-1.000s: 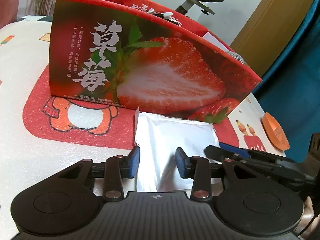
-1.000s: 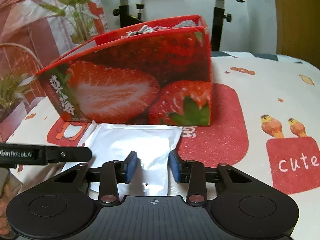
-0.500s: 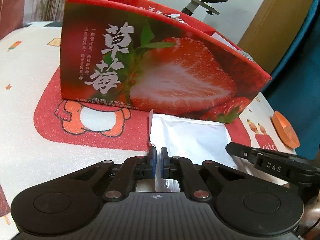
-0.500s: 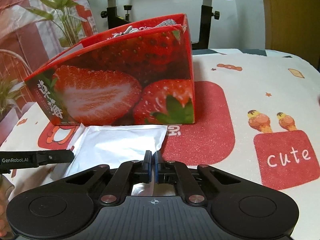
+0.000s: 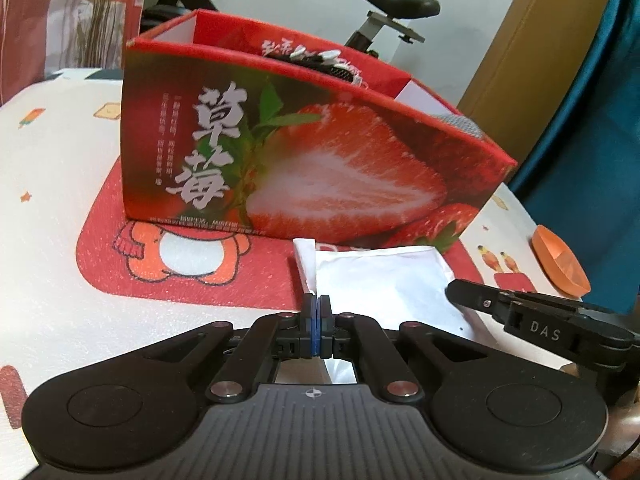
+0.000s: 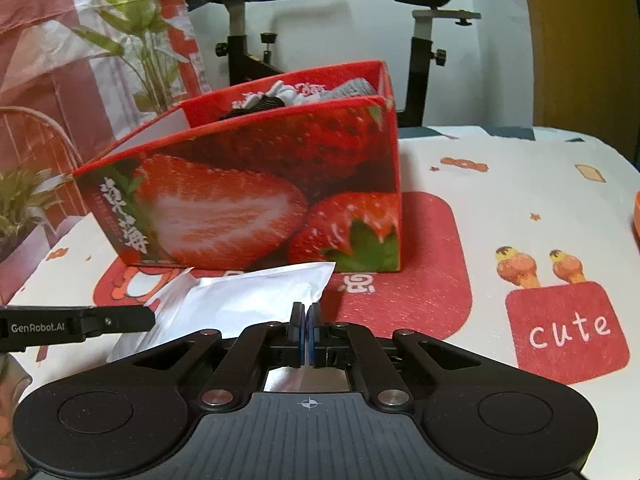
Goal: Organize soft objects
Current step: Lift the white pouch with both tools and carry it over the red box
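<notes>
Both grippers are pinching the near edge of the white pouch (image 5: 380, 280), which is lying on the cartoon-printed tabletop (image 5: 60, 280) just in front of the strawberry box (image 5: 280, 160). The left gripper (image 5: 316, 320) is closing its blue pads on the pouch's near left corner, and the right gripper (image 6: 305, 328) is doing the same toward the near right — each pair of jaws has just been closing, and thin pouch material is sitting between them now. In the left wrist view that left corner is standing up in a fold by the pads.

The step in hand looks like the two-handed pickup of the pouch. The box is standing open at the top, with dark and grey soft items already showing inside (image 6: 288, 96). Next, I judge, both hands need lifting together — keeping the pouch level and taut, clearing the box's near wall, then carrying it over the opening before letting go.
</notes>
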Motion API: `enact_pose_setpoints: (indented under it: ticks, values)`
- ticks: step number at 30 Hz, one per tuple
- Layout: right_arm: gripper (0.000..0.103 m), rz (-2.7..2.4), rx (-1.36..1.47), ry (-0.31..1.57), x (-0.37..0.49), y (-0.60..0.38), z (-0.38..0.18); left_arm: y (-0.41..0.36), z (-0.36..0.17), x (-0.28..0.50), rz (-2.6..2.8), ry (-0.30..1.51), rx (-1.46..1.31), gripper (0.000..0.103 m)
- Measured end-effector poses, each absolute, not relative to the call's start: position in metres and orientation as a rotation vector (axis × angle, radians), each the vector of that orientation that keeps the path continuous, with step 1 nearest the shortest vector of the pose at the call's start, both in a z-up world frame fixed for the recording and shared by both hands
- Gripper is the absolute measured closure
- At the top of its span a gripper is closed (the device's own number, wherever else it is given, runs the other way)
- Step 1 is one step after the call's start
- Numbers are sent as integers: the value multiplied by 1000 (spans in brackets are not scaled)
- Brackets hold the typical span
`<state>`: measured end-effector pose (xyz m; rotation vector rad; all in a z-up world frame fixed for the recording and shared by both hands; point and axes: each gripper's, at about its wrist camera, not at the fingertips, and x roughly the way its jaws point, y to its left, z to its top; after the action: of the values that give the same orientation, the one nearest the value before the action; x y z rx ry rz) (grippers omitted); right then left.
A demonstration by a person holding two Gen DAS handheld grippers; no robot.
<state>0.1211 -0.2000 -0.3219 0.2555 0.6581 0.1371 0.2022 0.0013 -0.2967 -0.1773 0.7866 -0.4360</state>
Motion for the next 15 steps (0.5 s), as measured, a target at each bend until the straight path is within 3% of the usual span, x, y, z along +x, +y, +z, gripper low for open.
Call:
enact_pose_setpoints:
  ticks: [15]
  values:
    - [101,145,217,622,108,-193,-304,9,-268,180,-443,692,-194,102]
